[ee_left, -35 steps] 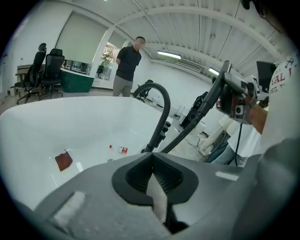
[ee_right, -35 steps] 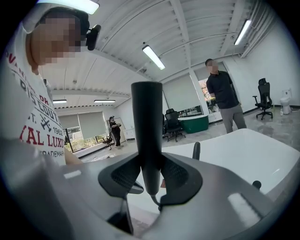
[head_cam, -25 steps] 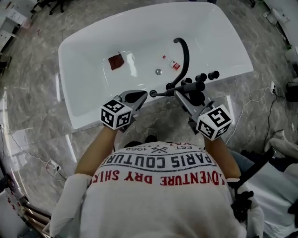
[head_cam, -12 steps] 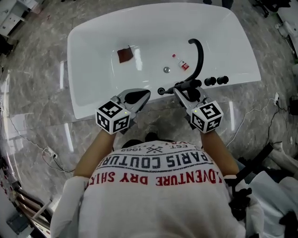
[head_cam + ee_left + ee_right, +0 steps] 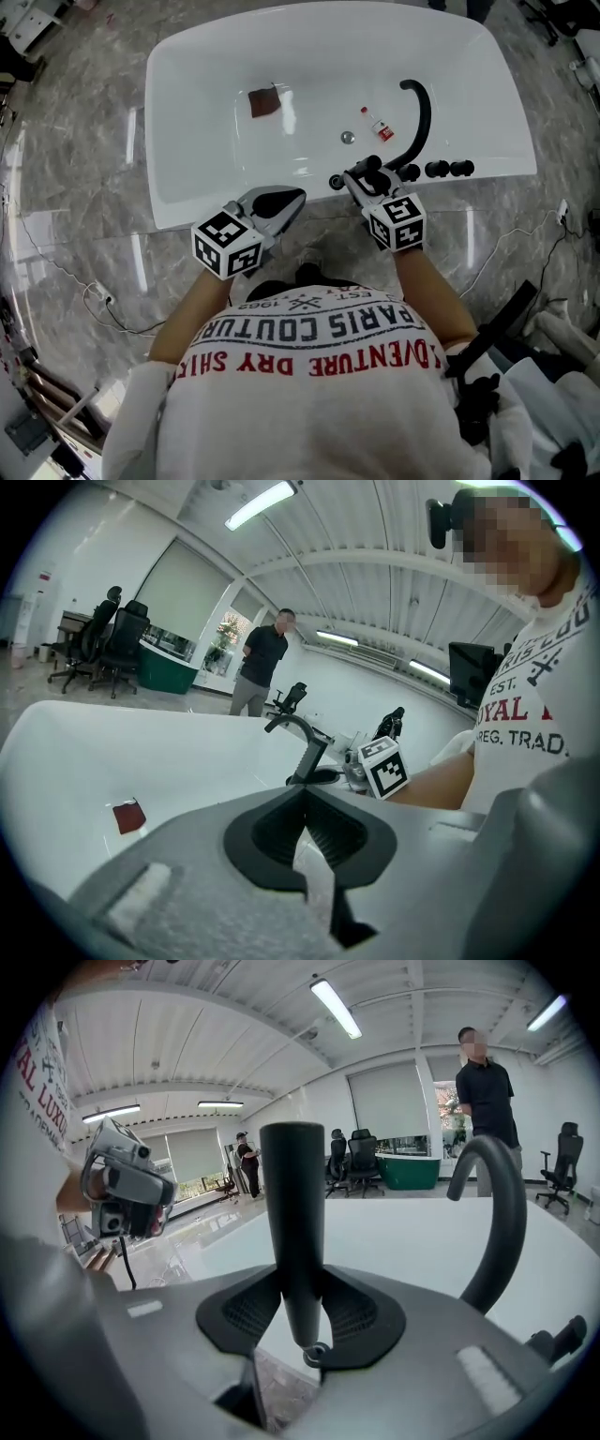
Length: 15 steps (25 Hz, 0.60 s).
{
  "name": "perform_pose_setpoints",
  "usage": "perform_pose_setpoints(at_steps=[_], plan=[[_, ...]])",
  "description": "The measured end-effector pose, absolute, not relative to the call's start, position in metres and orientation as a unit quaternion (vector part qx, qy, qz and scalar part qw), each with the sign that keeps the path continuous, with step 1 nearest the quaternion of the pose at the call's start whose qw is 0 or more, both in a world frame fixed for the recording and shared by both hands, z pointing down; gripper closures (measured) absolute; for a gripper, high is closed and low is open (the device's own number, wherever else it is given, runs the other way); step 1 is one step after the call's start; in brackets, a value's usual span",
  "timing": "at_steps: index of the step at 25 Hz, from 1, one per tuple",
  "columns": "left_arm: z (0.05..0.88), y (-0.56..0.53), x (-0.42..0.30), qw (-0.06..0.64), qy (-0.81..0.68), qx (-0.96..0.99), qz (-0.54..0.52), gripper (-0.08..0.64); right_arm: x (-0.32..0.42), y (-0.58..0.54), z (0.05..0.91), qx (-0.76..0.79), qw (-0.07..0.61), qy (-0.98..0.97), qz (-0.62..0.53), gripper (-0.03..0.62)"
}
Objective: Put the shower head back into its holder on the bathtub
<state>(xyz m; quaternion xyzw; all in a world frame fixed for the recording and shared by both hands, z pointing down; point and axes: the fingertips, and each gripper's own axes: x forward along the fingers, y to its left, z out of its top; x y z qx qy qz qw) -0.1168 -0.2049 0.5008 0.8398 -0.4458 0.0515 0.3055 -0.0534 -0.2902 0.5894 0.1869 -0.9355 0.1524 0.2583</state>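
Just outside the white bathtub (image 5: 187, 178), at 7 o'clock from its drain (image 5: 348, 137), the left gripper (image 5: 289, 199) has its jaws pressed together on nothing, while the right gripper (image 5: 362, 178) pinches the black shower head (image 5: 292, 1204) over the near rim, at 9 o'clock from the knobs (image 5: 436, 170).

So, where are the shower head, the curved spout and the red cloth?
shower head (image 5: 292, 1222), right gripper view, middle of its black handle.
curved spout (image 5: 427, 117), head view, on the bend.
red cloth (image 5: 264, 101), head view, its centre.
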Motion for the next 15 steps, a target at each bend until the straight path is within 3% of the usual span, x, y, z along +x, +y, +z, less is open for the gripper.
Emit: perform_pose_setpoints(at_steps=[15], plan=[[0.51, -0.196, -0.133, 0.326, -0.462, 0.824, 0.035, 0.56, -0.068, -0.289, 0.662, 0.164, 0.33, -0.92, 0.131, 0.454]])
